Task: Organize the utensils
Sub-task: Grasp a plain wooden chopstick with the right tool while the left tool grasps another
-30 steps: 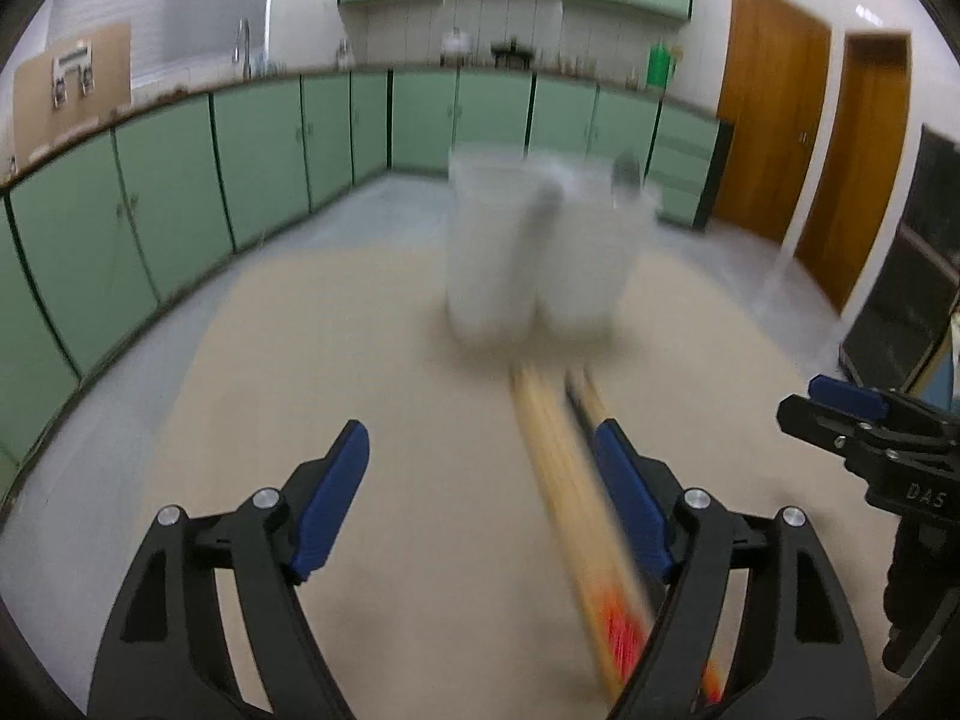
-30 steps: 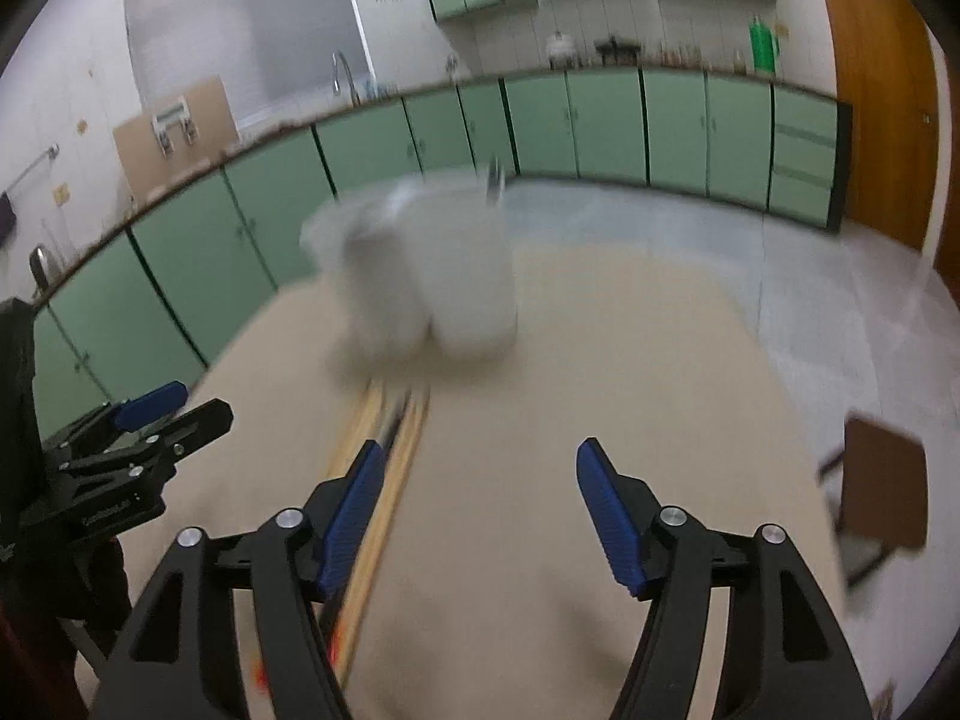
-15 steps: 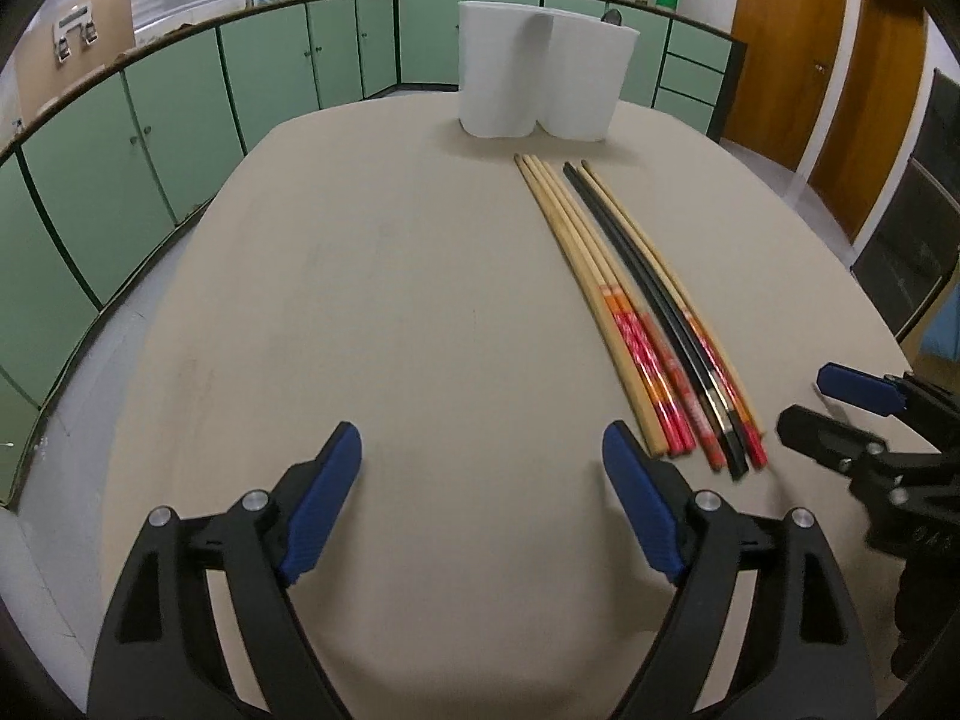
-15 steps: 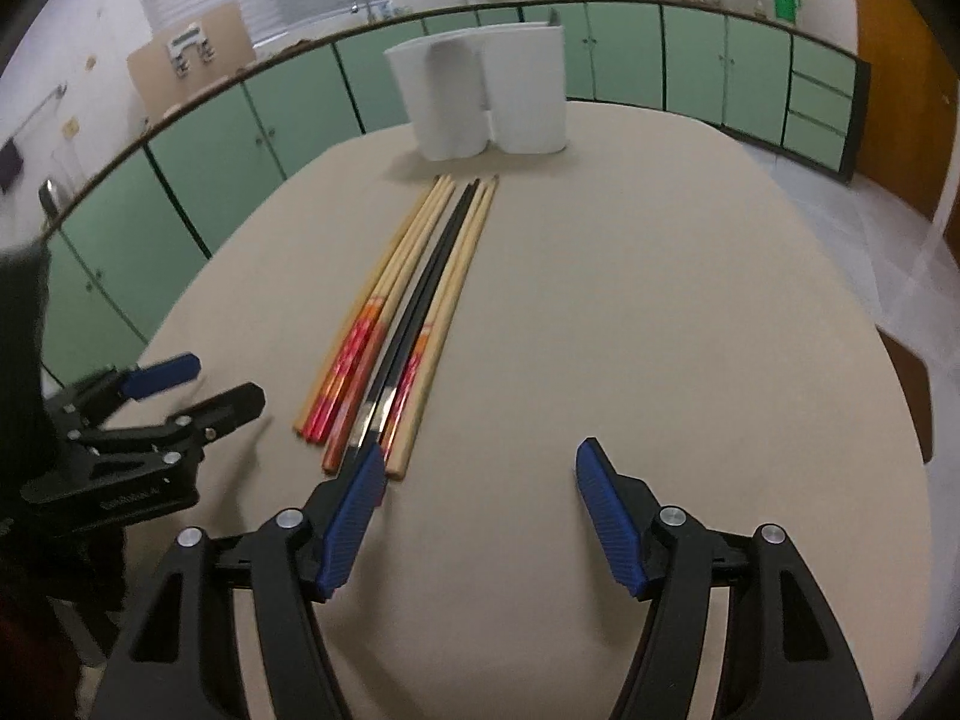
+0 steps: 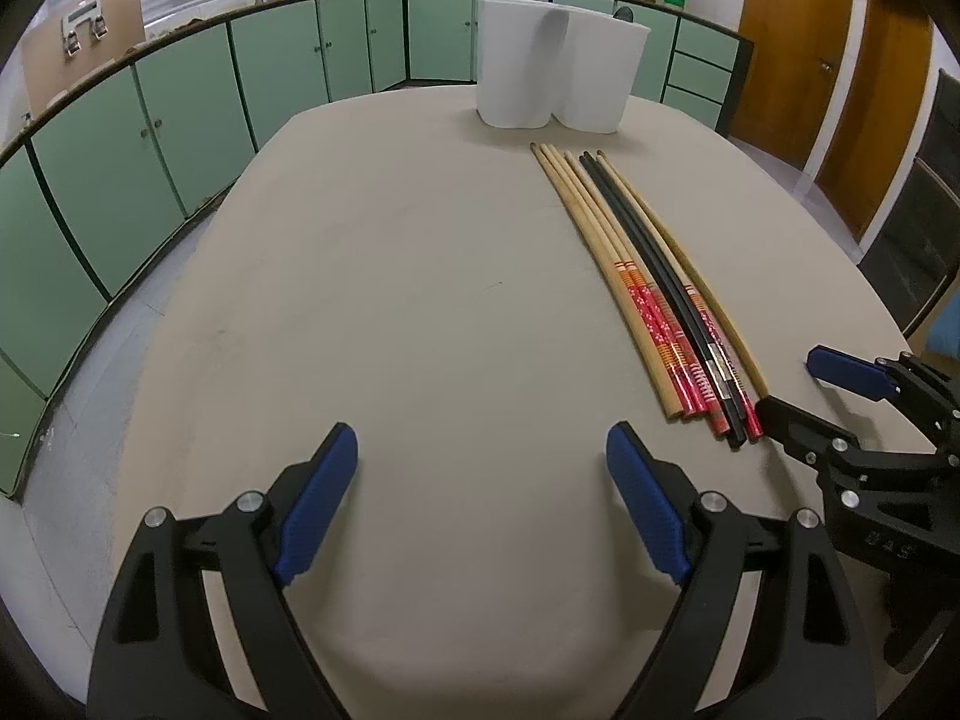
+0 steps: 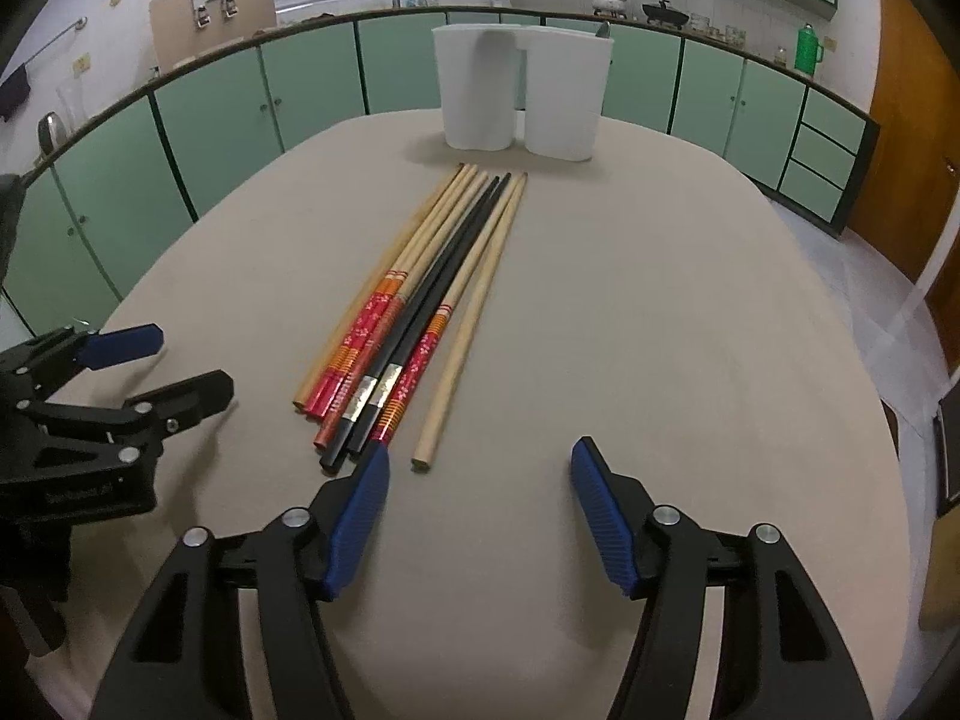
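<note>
Compared with a second ago, both views have steadied and drawn back: the row of wooden, red-patterned and black chopsticks (image 6: 414, 312) now lies fully in view on the beige table (image 5: 390, 312), near the white two-compartment holder (image 6: 522, 93) at the far edge. Sorting has not begun. The left gripper (image 5: 480, 492) and right gripper (image 6: 480, 498) both stand with jaws spread wide, holding nothing.

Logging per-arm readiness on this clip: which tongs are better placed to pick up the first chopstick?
Right, probably. The right tongs are open with the chopsticks' near ends just ahead of their left finger. The left tongs, also open, face bare table; the bundle lies off to their right.
</note>
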Motion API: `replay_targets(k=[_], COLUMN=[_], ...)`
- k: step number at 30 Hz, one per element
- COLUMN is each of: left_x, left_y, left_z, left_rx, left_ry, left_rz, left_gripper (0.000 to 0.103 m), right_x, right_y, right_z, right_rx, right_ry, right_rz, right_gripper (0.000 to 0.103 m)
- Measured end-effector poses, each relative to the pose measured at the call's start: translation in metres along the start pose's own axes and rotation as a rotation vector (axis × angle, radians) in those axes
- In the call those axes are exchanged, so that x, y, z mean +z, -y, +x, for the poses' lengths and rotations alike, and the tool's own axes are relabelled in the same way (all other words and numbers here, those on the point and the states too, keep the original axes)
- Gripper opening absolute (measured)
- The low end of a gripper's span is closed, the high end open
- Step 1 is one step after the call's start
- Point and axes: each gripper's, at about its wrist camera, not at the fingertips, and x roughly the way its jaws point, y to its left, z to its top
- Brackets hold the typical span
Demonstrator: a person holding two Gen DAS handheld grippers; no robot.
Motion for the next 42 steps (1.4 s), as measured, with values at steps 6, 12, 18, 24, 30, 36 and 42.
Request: replay_targets(k=[6, 12, 18, 24, 30, 36, 42], left_x=[0.003, 0.007, 0.01, 0.011, 0.01, 0.013, 0.015], left_y=[0.008, 0.029, 0.04, 0.033, 0.026, 0.03, 0.039], left_z=[-0.002, 0.004, 0.017, 0.02, 0.018, 0.019, 0.019], left_rx=[-0.026, -0.065, -0.047, -0.01, 0.002, 0.0, -0.028], left_ry=[0.011, 0.006, -0.012, -0.017, -0.016, -0.004, 0.011], left_rz=[0.023, 0.058, 0.068, 0.045, 0.027, 0.032, 0.05], left_gripper=[0.083, 0.083, 0.083, 0.083, 0.083, 0.069, 0.031], right_x=[0.004, 0.003, 0.0, -0.001, -0.001, 0.0, 0.0], right_y=[-0.005, 0.005, 0.024, 0.028, 0.027, 0.023, 0.024], right_z=[0.003, 0.001, -0.002, -0.003, -0.003, -0.001, 0.001], right_rx=[0.026, 0.033, 0.031, 0.033, 0.034, 0.037, 0.047], right_ry=[0.008, 0.012, 0.011, 0.013, 0.013, 0.014, 0.015], right_rz=[-0.014, 0.014, 0.054, 0.06, 0.059, 0.055, 0.057], right_gripper=[0.022, 0.008, 0.007, 0.007, 0.008, 0.008, 0.007])
